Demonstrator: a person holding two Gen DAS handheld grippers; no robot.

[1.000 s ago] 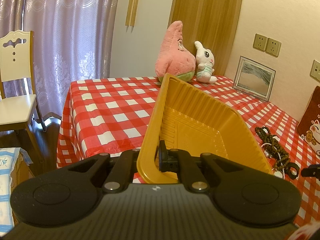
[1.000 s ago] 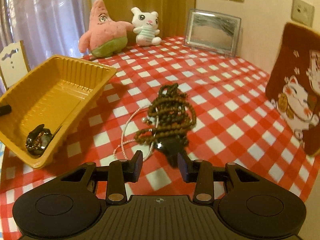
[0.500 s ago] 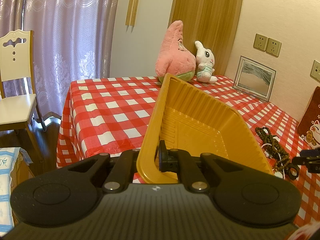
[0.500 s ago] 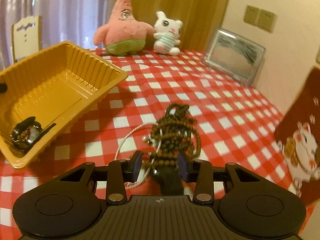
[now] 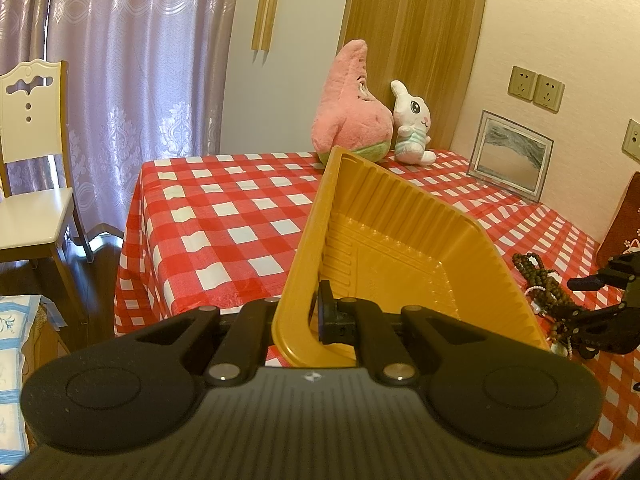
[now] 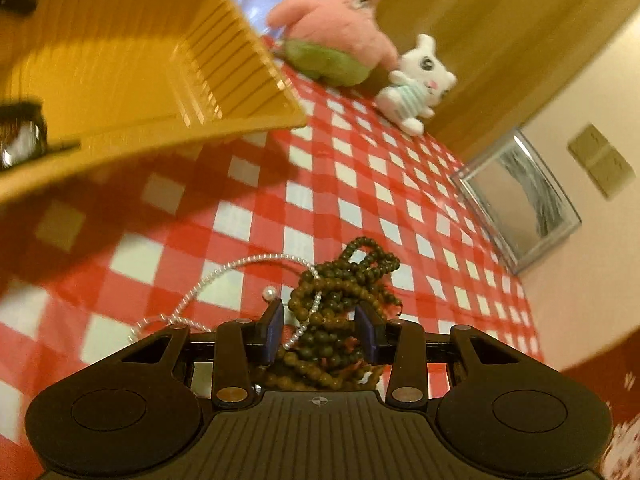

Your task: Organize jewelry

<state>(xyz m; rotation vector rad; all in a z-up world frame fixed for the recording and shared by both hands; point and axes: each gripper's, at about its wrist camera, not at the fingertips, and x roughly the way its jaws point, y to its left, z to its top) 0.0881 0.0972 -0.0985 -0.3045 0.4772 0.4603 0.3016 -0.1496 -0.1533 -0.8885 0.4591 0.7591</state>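
My left gripper (image 5: 310,318) is shut on the near rim of a yellow plastic tray (image 5: 400,248) and holds it tilted above the red checked table. A dark watch (image 6: 18,136) lies in the tray (image 6: 120,60), blurred. A heap of brown bead strands (image 6: 340,320) tangled with a white pearl necklace (image 6: 224,276) lies on the cloth; it also shows in the left wrist view (image 5: 540,276). My right gripper (image 6: 322,330) is open, low over the heap, with one finger on each side of the beads. It appears from the side in the left wrist view (image 5: 596,308).
A pink starfish plush (image 5: 352,104) and a white rabbit plush (image 5: 412,124) stand at the table's far edge. A framed sand picture (image 5: 512,156) leans on the right wall. A brown cat cushion (image 5: 624,216) sits at right. A white chair (image 5: 32,184) stands left of the table.
My right gripper has dropped forward onto the bead heap, and its open fingers now straddle the beads. The left gripper and the tray have stayed put.
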